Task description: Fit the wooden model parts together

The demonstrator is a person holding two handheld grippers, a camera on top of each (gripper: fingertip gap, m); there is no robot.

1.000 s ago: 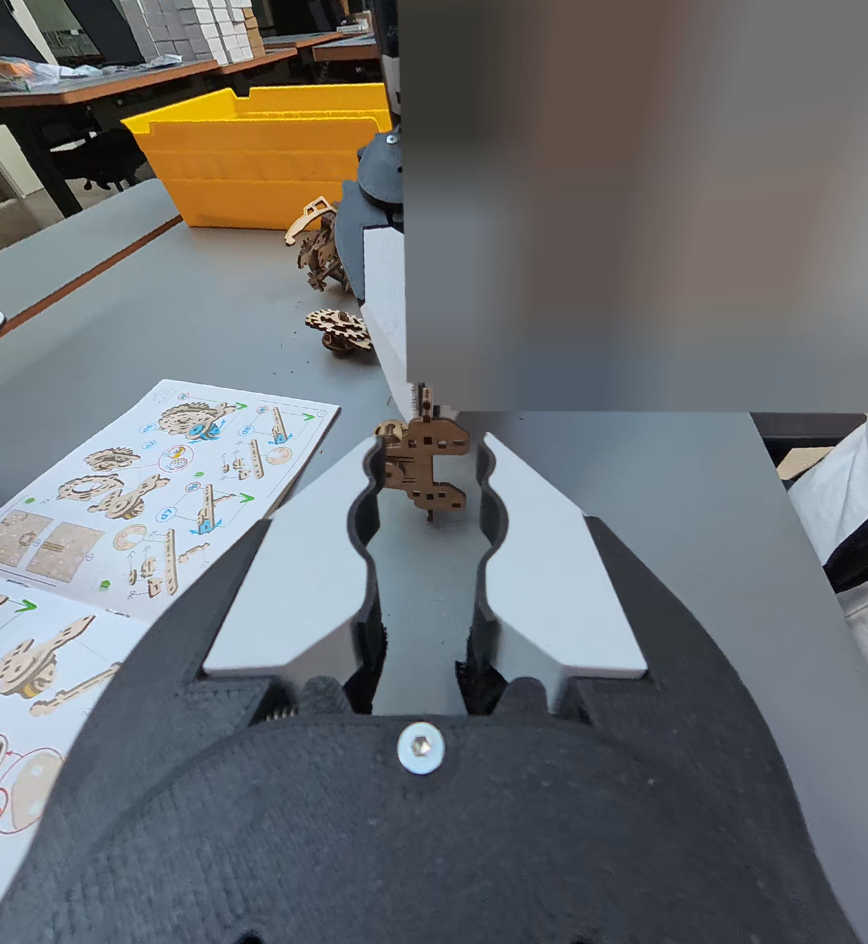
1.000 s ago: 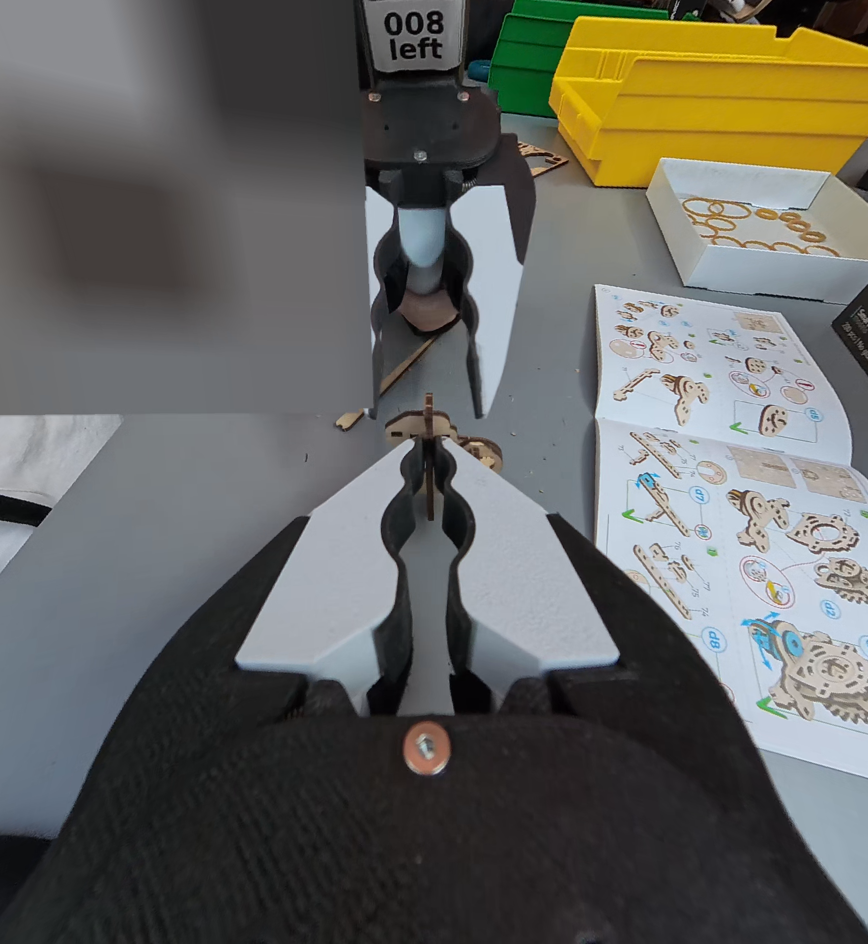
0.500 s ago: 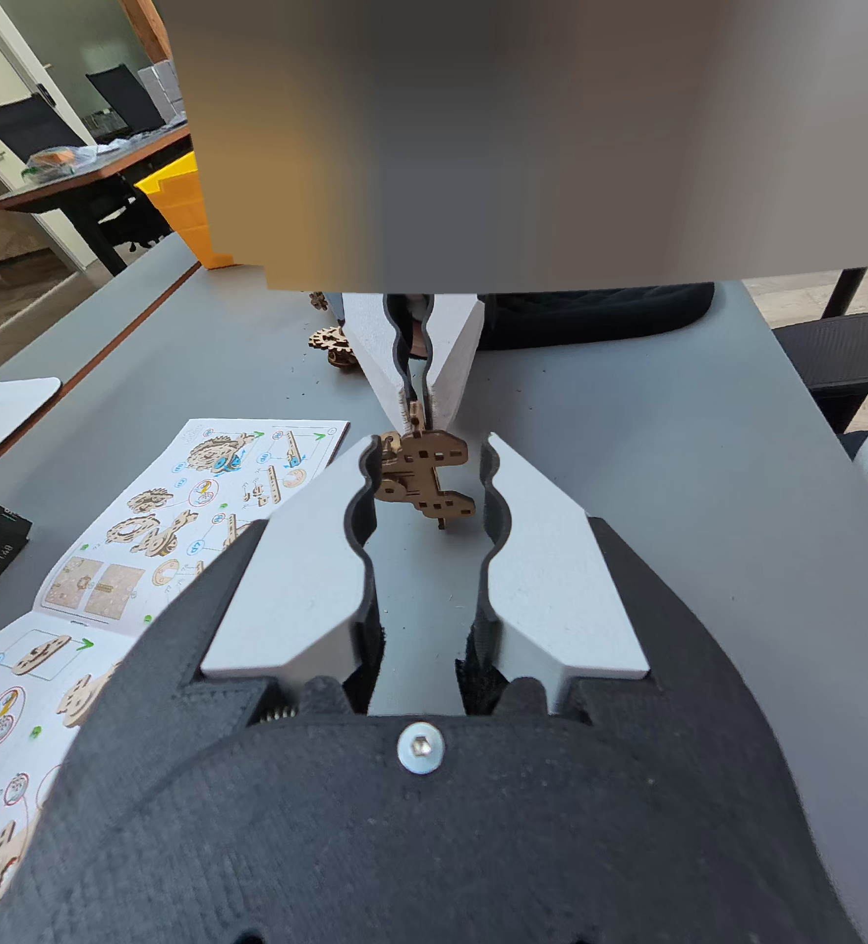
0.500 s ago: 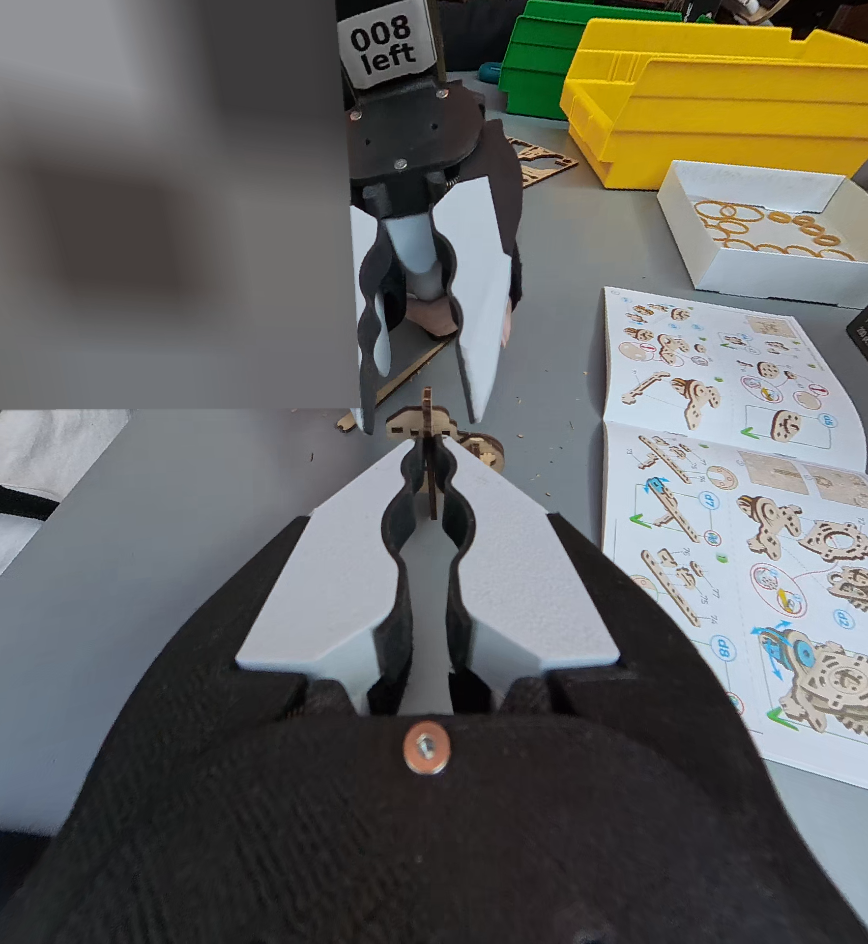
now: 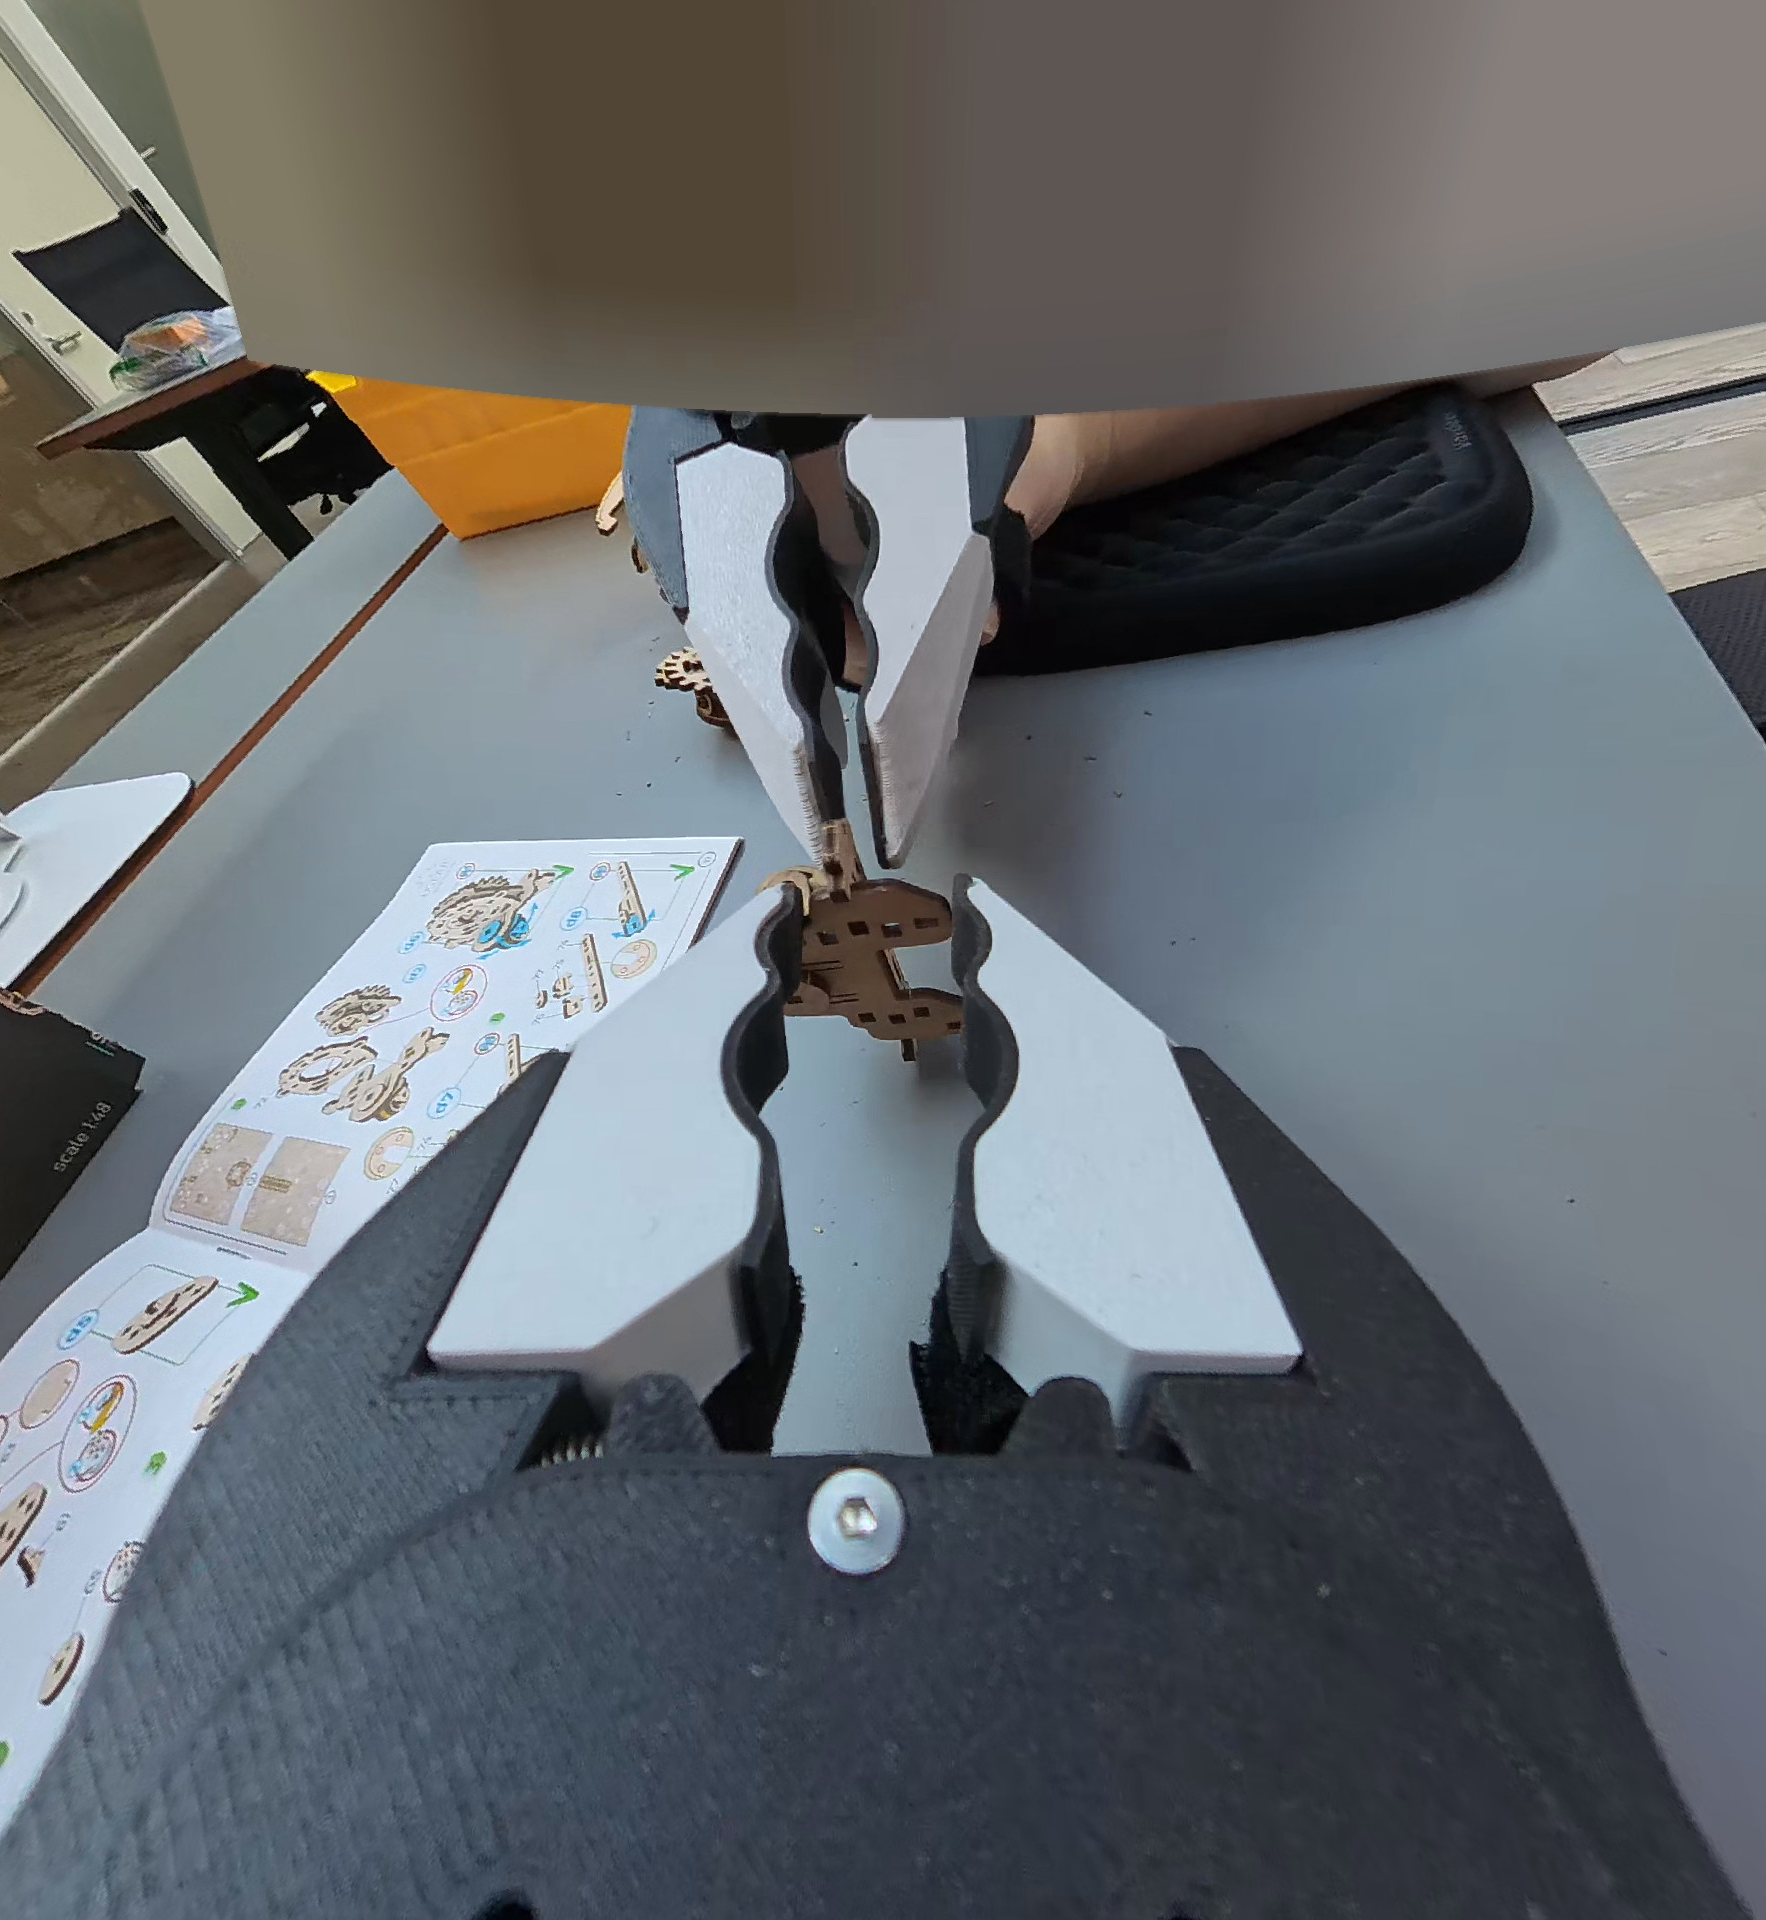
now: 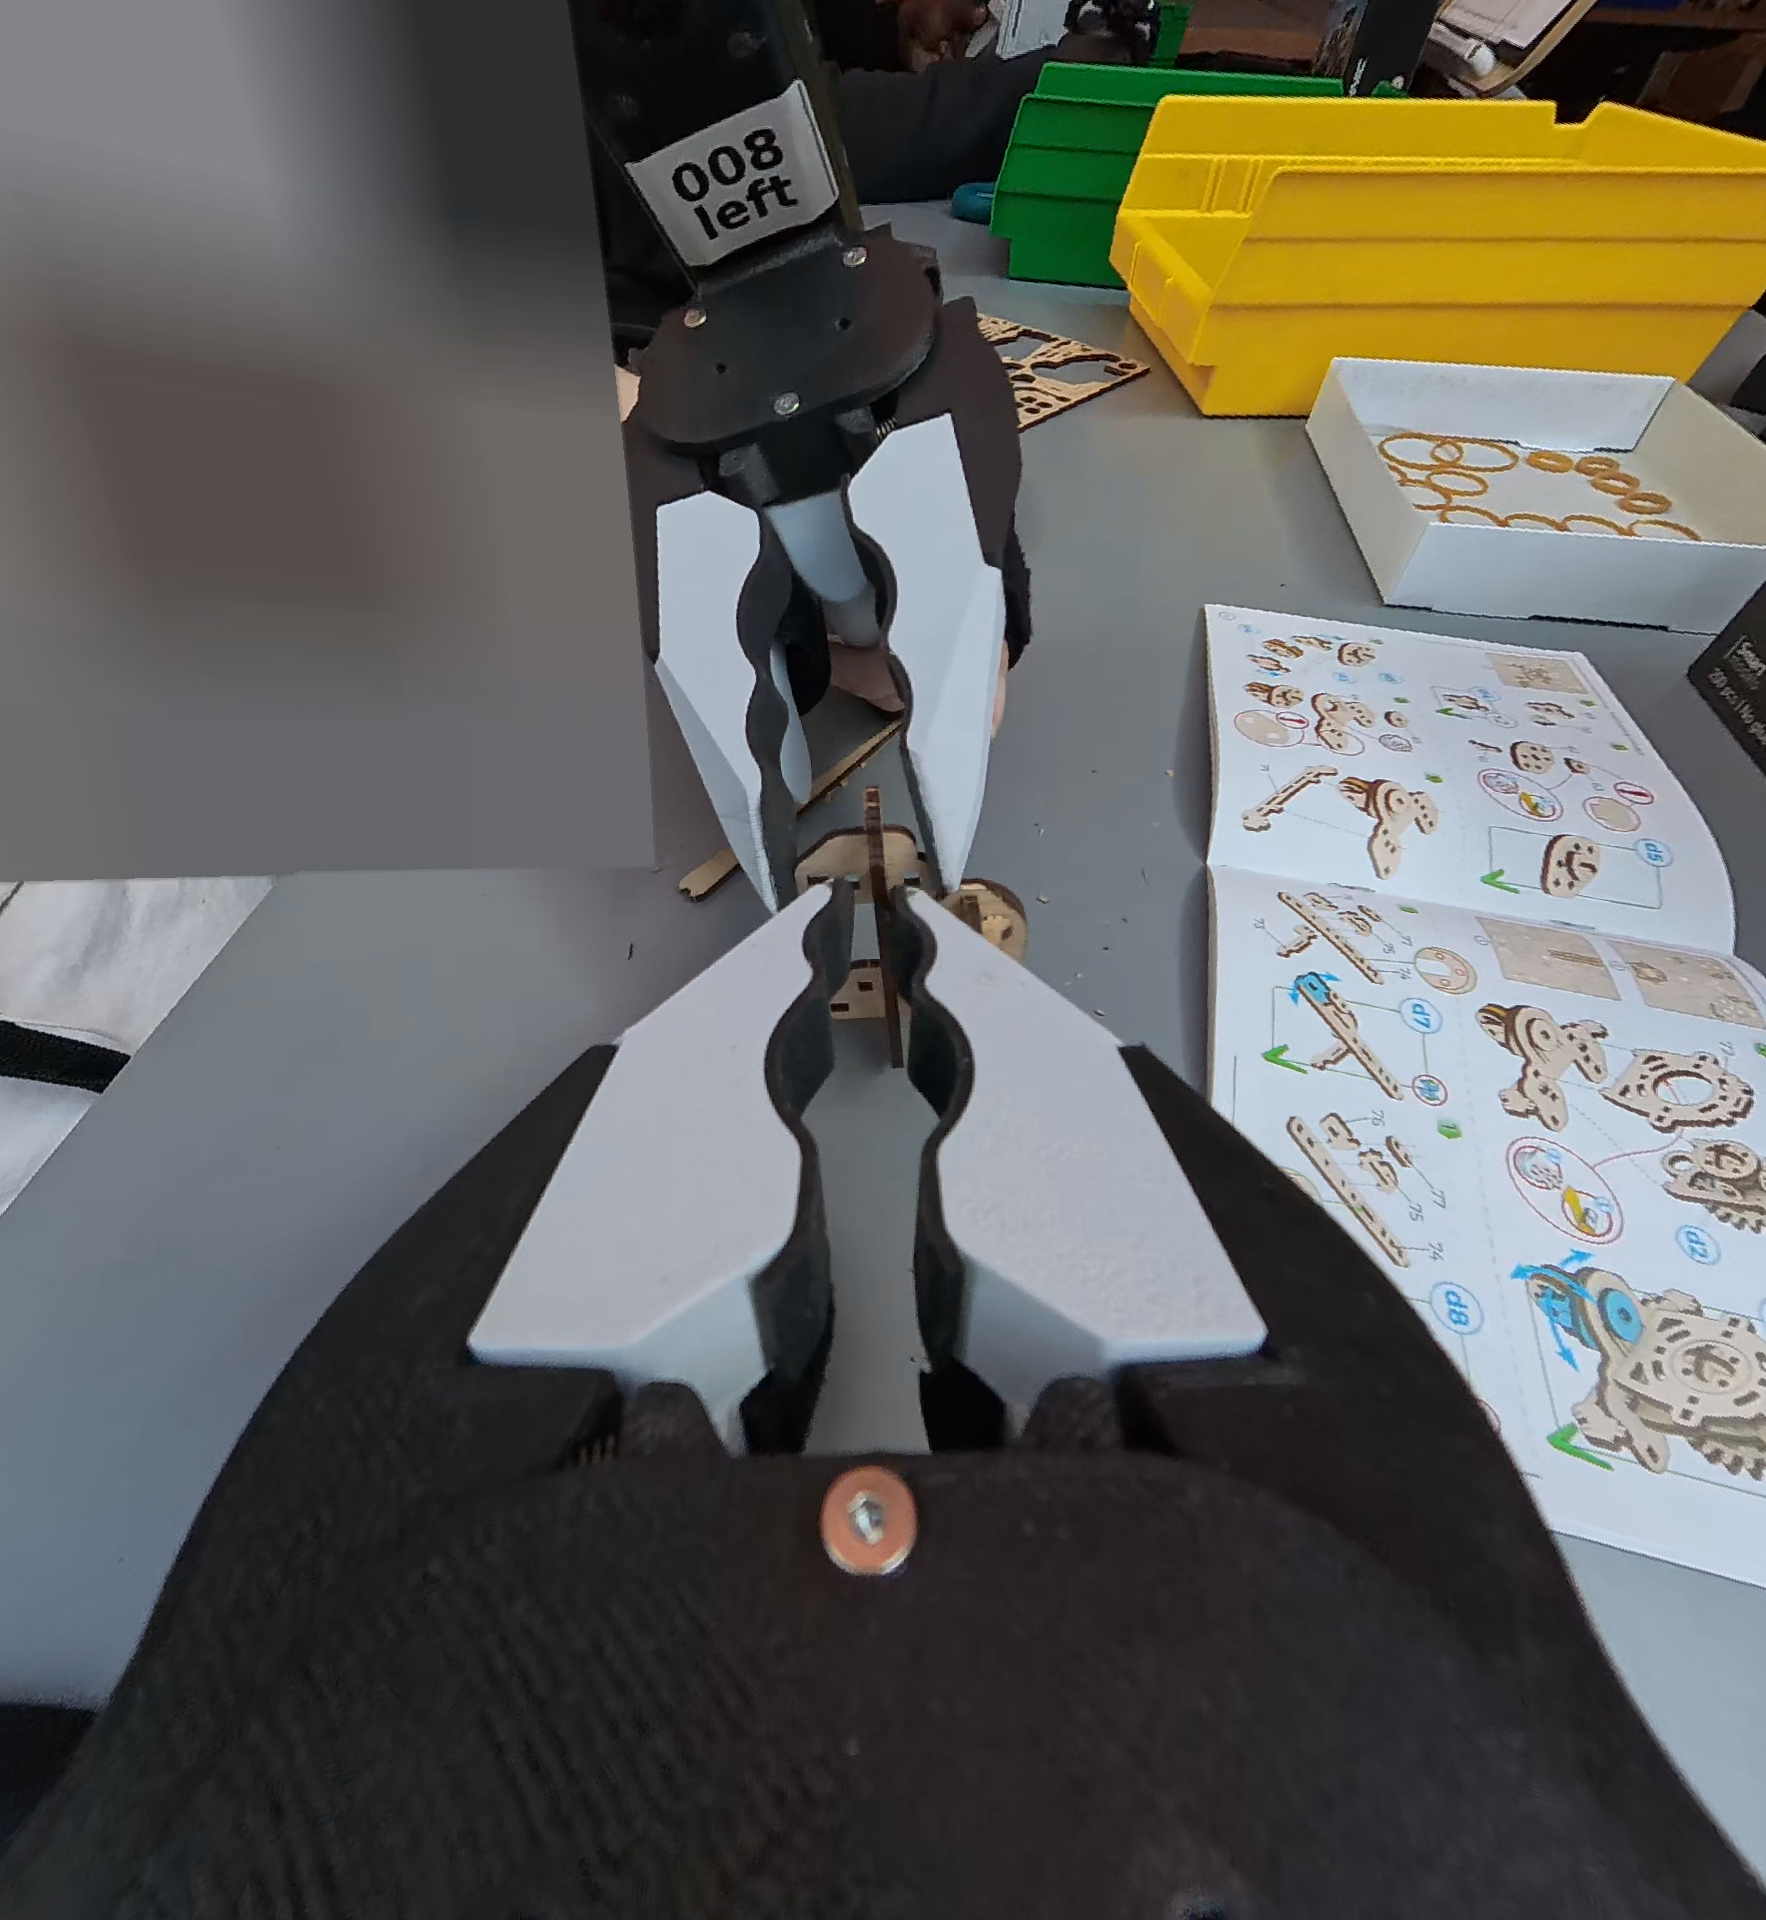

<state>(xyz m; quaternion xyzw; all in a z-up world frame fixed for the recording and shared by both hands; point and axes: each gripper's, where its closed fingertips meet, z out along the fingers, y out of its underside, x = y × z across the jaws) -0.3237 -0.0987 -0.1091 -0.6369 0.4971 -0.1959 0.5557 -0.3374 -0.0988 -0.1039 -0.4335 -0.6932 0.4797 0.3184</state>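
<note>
A small wooden assembly (image 5: 879,961) of slotted plates sits just above the grey table (image 5: 1326,987), between the fingertips (image 5: 972,914) of my left gripper (image 5: 871,899). The left jaws stand close against its two sides. My right gripper (image 6: 872,891) faces the left one tip to tip. It is shut on a thin upright plate (image 6: 894,997) of the same assembly (image 6: 848,857). In the left wrist view the right gripper (image 5: 848,847) pinches a small tab (image 5: 837,847) on top.
An open instruction booklet (image 6: 1481,987) lies beside the work spot. Yellow bins (image 6: 1430,260), a green bin (image 6: 1076,177), a white box of wooden rings (image 6: 1544,561) and a cut plywood sheet (image 6: 1055,374) stand behind. A gear part (image 5: 687,675) and a black cushion (image 5: 1274,540) lie farther off.
The two grippers have come closer together. My left jaws have narrowed onto the sides of the assembly. The right gripper has tilted more steeply over it.
</note>
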